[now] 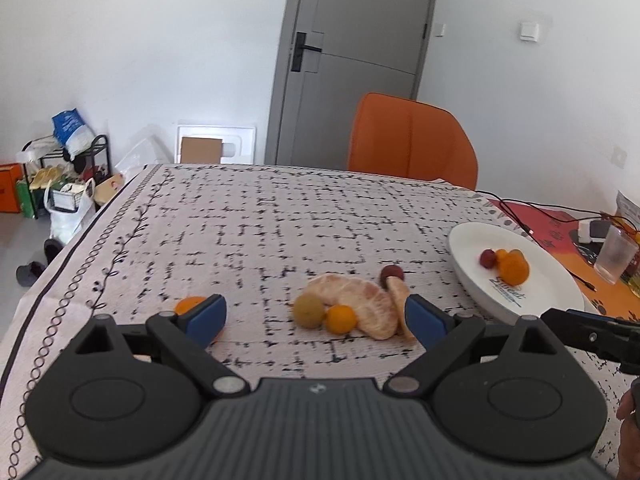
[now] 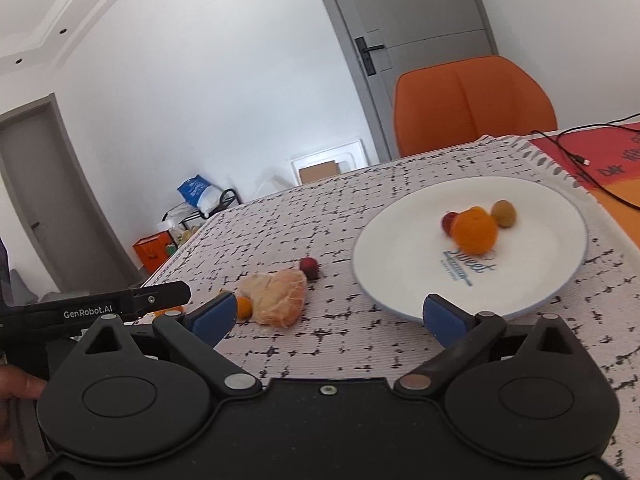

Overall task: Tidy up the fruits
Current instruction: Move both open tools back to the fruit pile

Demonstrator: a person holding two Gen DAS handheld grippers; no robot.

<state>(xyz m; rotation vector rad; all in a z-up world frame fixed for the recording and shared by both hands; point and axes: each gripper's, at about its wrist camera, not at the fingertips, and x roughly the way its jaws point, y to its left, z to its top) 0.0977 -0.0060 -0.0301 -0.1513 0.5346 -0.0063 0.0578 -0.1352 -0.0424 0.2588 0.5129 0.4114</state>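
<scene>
On the patterned tablecloth lie peeled citrus segments (image 1: pixel 356 304) (image 2: pixel 276 296), a yellow-green fruit (image 1: pixel 309 311), a small orange fruit (image 1: pixel 341 319) (image 2: pixel 243 307) and a dark red fruit (image 1: pixel 391 273) (image 2: pixel 309 267). Another orange fruit (image 1: pixel 191 305) sits partly behind the left finger. My left gripper (image 1: pixel 316 318) is open just short of this pile, holding nothing. To the right, a white plate (image 1: pixel 540 300) (image 2: pixel 400 248) holds an orange (image 2: pixel 475 232), a red fruit (image 2: pixel 450 222) and a yellow-green fruit (image 2: pixel 503 213). My right gripper (image 2: pixel 328 316) stands open and empty before the plate's near rim.
An orange chair (image 1: pixel 412 140) stands behind the table's far edge. At the far right are a clear plastic cup (image 1: pixel 614 256), a black cable (image 2: pixel 576 160) and a red-orange mat (image 2: pixel 608 160). The table's left edge (image 1: pixel 72 248) drops to a cluttered floor.
</scene>
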